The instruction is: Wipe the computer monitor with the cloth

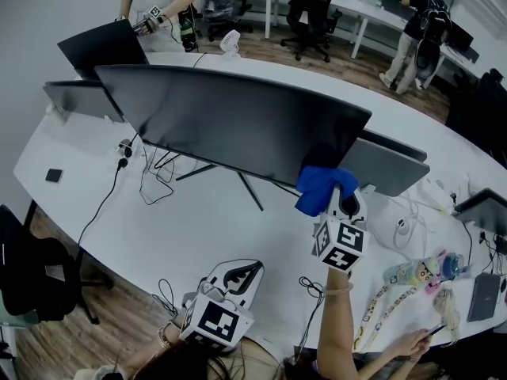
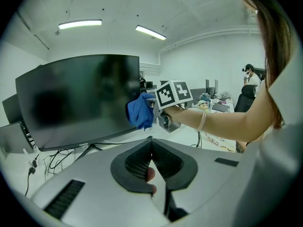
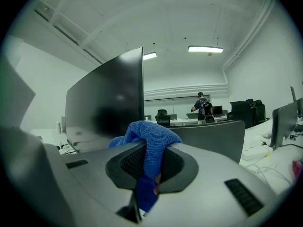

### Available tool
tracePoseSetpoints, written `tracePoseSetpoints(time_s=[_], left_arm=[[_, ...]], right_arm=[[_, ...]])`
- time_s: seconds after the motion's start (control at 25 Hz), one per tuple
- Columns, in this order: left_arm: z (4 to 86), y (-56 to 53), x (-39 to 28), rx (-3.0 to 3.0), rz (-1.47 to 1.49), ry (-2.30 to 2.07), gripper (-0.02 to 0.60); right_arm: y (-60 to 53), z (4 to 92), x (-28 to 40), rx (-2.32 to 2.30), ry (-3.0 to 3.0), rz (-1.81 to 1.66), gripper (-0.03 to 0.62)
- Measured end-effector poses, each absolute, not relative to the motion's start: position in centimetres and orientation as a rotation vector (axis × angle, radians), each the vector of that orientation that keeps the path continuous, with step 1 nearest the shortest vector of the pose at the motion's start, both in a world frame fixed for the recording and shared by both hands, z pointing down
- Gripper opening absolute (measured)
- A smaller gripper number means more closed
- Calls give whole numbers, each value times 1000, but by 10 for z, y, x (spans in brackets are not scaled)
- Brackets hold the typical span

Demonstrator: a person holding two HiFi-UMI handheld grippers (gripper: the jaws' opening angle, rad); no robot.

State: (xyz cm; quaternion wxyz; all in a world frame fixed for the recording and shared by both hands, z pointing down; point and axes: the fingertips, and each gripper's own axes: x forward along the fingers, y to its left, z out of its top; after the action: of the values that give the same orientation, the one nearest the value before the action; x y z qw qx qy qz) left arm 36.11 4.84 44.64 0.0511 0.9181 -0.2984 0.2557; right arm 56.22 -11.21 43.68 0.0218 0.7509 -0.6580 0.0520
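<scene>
The right gripper clamps the cloth at the monitor corner for wiping; the left gripper, closed and empty, waits low.

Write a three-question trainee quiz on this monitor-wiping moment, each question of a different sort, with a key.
1. True or false: the left gripper holds the blue microfibre cloth.
2. Seen from the head view, the cloth is at which part of the wide curved black monitor? A: lower right corner. B: upper left corner. C: the stand.
3. Fill in: the right gripper is shut on the ____.

Key
1. False: the left gripper is shut and empty, low and away from the screen.
2. A
3. cloth
</scene>
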Motion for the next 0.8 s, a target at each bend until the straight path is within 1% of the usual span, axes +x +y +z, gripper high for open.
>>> tracePoseSetpoints(time_s=[0.8], left_arm=[[448, 45, 358, 2789, 781, -915, 8]], right_arm=[[-117, 490, 565, 2280, -1934, 225, 51]])
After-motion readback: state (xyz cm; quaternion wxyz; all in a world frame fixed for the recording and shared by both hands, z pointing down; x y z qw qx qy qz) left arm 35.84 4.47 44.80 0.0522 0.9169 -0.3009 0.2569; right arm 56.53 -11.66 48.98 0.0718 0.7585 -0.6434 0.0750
